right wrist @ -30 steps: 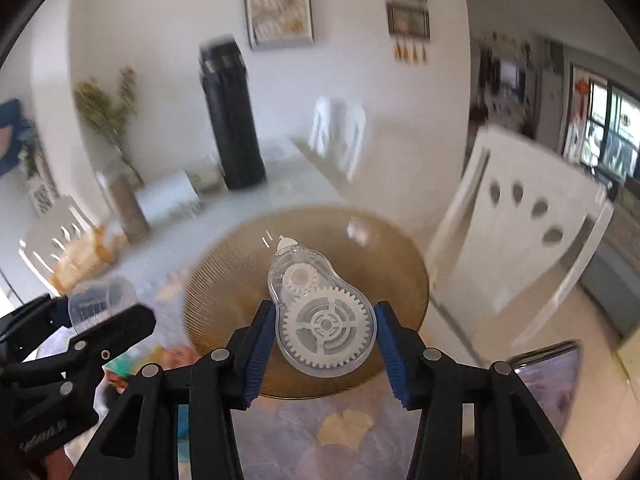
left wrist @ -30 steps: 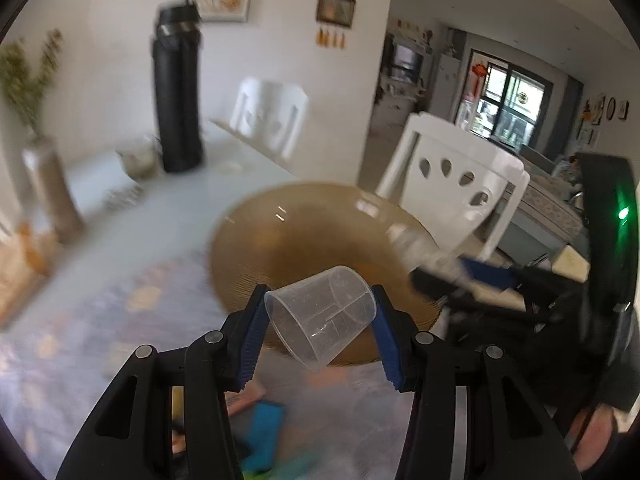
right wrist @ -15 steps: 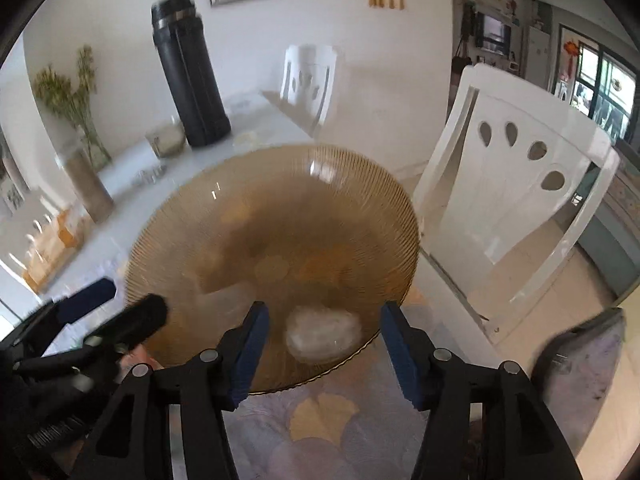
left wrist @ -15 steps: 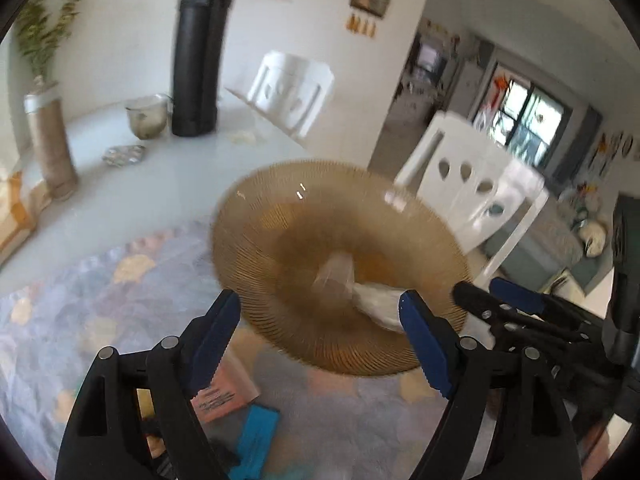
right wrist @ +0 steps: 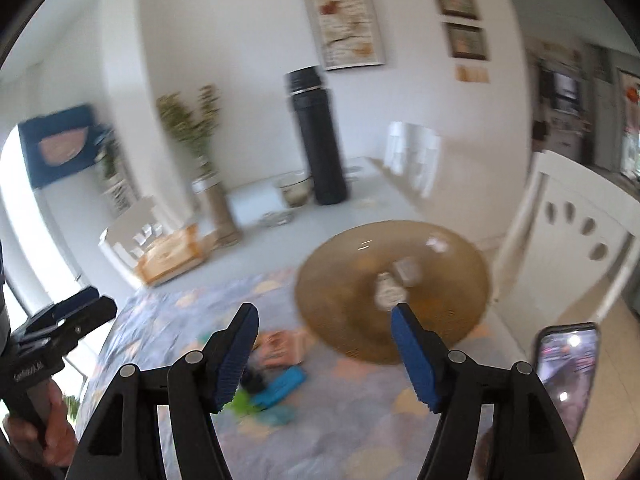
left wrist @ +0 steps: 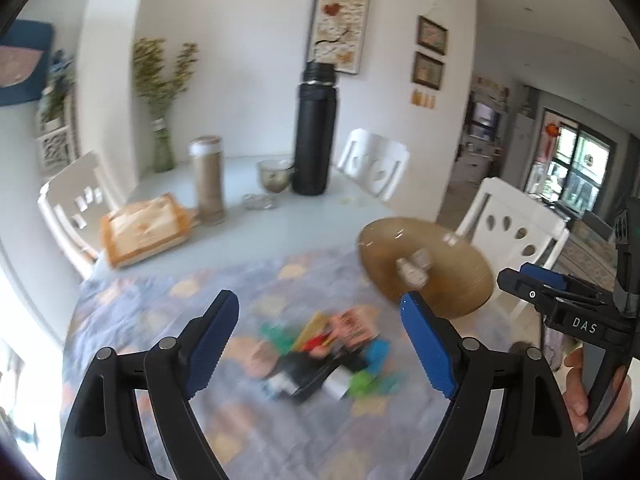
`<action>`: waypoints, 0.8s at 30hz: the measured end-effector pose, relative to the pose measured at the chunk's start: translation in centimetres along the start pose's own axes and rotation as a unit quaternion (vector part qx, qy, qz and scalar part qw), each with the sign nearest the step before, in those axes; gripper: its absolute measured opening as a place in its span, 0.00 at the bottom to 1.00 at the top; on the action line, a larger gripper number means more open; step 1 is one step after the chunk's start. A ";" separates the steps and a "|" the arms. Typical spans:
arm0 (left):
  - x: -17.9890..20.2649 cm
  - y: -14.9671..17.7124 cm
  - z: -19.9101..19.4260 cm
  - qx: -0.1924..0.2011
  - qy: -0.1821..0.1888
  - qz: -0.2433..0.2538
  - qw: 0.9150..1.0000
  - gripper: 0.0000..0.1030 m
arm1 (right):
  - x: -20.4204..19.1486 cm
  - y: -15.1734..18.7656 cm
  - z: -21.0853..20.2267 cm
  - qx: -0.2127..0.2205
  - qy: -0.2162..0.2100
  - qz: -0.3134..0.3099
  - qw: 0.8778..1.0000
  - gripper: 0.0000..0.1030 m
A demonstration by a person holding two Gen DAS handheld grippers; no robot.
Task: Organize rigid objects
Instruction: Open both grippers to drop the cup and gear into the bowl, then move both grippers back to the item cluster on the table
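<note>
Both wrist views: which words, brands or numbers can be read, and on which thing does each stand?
"DAS" – on the right claw, seen in the left wrist view.
Left claw: white lettering on its body, too blurred to read.
Pink card in the pile: print blurred, unreadable.
Orange box: markings blurred, unreadable.
Phone: screen shows no readable text.
Wall pictures: no readable words.
</note>
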State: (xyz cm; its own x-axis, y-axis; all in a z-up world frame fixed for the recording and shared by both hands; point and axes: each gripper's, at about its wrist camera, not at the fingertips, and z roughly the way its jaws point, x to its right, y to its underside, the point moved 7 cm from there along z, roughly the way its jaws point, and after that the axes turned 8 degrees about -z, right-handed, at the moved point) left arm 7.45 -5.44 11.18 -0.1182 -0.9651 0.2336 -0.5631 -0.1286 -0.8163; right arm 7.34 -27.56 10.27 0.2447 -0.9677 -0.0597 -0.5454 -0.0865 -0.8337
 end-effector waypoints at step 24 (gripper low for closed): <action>-5.9 9.3 10.7 -0.169 0.030 0.042 0.984 0.80 | -4.9 12.9 12.2 -0.152 -0.098 -0.033 0.983 0.72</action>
State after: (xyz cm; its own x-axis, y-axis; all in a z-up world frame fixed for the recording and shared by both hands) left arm 11.65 -3.34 -3.42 -0.2180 -0.9527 0.2115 -0.7882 0.0441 -0.6139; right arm 8.92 -21.07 -6.92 0.4209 -0.8963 -0.1396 -0.7298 -0.2432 -0.6389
